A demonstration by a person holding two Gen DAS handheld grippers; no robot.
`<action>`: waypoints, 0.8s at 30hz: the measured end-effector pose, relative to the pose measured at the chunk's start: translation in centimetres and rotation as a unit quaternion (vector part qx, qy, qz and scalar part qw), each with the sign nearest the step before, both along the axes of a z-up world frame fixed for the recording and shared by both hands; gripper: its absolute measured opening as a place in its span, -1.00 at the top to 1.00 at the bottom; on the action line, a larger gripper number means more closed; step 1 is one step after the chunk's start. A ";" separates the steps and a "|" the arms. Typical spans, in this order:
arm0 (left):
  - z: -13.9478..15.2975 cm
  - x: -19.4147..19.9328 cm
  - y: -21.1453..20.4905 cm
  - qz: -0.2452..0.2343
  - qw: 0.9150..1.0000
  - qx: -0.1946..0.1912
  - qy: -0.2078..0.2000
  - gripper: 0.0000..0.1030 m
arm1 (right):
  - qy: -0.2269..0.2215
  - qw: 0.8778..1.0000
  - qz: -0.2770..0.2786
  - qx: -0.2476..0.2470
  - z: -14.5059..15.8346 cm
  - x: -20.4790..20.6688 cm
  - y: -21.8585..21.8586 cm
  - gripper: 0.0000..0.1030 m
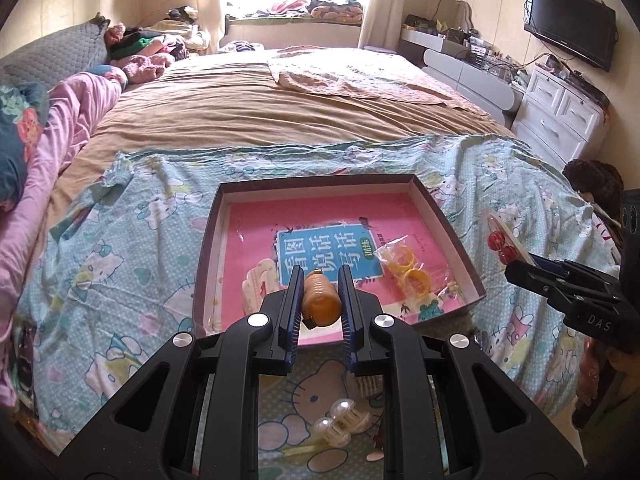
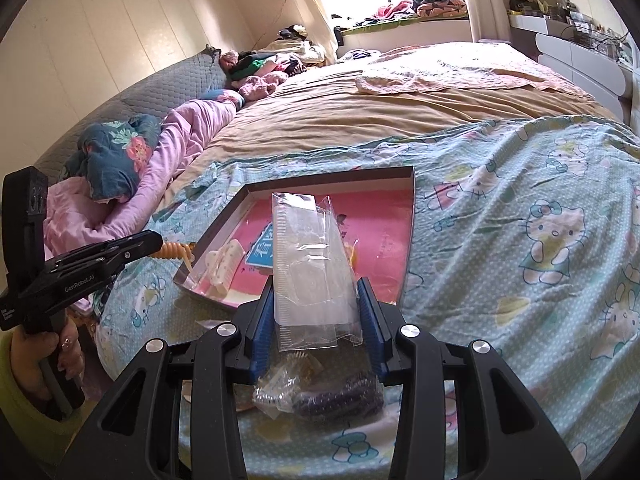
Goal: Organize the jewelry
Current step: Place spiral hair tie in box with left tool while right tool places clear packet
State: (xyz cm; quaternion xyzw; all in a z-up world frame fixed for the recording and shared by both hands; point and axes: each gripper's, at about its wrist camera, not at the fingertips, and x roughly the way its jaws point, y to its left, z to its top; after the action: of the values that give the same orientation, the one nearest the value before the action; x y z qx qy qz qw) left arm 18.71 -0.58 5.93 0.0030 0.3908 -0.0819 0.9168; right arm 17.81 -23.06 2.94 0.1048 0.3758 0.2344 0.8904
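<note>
My left gripper (image 1: 320, 276) is shut on an orange spiral hair tie (image 1: 321, 300) and holds it over the near edge of the dark shallow box (image 1: 448, 216) with a pink book (image 1: 280, 216) inside. The box holds a cream hair claw (image 1: 258, 280) and a bag of yellow rings (image 1: 408, 268). My right gripper (image 2: 316, 292) is shut on a clear plastic packet (image 2: 310, 260), seen with red beads in the left wrist view (image 1: 502, 244), beside the box's right side. The left gripper with the hair tie (image 2: 174, 250) shows at the box's left corner.
A clear hair claw (image 1: 340, 420) lies on the Hello Kitty sheet (image 1: 140, 240) below my left gripper. A bag of dark and clear hair items (image 2: 320, 392) lies under my right gripper. White drawers (image 1: 560, 116) stand at the right. Pillows (image 2: 120, 152) lie at the left.
</note>
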 end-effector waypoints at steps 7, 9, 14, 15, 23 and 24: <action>-0.7 1.9 -0.9 -0.010 1.000 0.004 0.009 0.79 | -0.001 1.000 -0.007 0.009 0.0 1.7 -0.2 0.27; -0.9 2.5 -1.1 -0.013 1.000 0.006 0.011 0.79 | -0.001 1.000 -0.009 0.008 0.0 2.1 -0.1 0.27; -1.4 3.6 -1.1 -0.017 1.000 0.007 0.012 0.79 | 0.002 1.000 -0.008 0.005 -0.4 3.1 0.5 0.27; -1.7 3.9 -1.2 -0.016 1.000 0.009 0.016 0.79 | 0.002 1.000 -0.007 0.005 -0.5 3.4 0.6 0.27; -3.3 6.3 -1.0 -0.012 0.999 0.006 0.033 0.79 | 0.005 1.000 -0.006 0.000 -0.8 5.8 1.9 0.27; -3.3 6.4 -1.1 -0.013 0.999 0.006 0.033 0.79 | 0.004 1.000 -0.005 -0.004 -0.9 6.1 2.2 0.27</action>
State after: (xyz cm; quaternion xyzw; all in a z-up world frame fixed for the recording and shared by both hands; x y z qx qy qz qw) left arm 25.15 -1.67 2.67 0.0107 0.4209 -0.0911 0.9025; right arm 23.89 -20.85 2.06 0.1043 0.3797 0.2276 0.8906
